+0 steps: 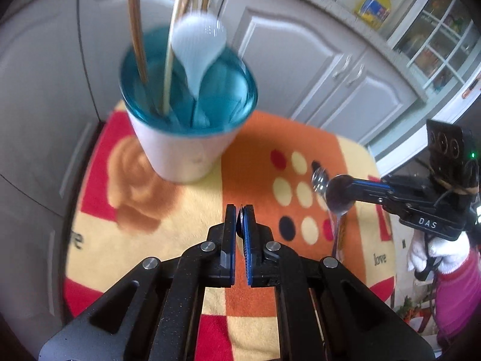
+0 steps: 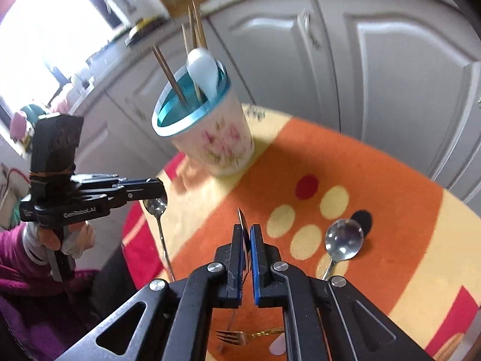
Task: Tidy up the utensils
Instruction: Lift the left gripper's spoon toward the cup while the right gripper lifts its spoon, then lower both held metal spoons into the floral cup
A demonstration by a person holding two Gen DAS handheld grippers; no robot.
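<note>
Spoons are being held up in both grippers, so going left to right. A white-gloved hand (image 2: 60, 240) is holding the left hand-held gripper (image 2: 162, 191), which is clenching the bowl of a metal spoon, call it the left spoon (image 2: 154, 206). Its thin handle is dangling straight down off the left side of the tabletop, which is hiding under a bright orange, yellow and red cloth (image 2: 330, 162).

Next over, a flowery cup (image 2: 210, 138) with a teal inside is standing on the cloth toward the far edge of the tabletop. Wooden chopsticks (image 2: 173, 75) and a white spoon (image 2: 203, 69) are sticking out of it, bowl end up. Pale cabinet doors (image 2: 390, 60) are sitting right behind it.

Then the right hand-held gripper (image 2: 246, 228) is hovering over the middle of the cloth. It's also clamped, gripping the right spoon (image 1: 338, 197) by the bowl with the handle hanging below. From its own camera that spoon is showing only edge-on between the blue pads.

A gold fork (image 2: 231, 337) is lying on the cloth near the front edge, under that gripper. A loose spoon (image 2: 342, 242) is lying bowl-up by the coloured dots, toward the right edge, with nothing touching it.
</note>
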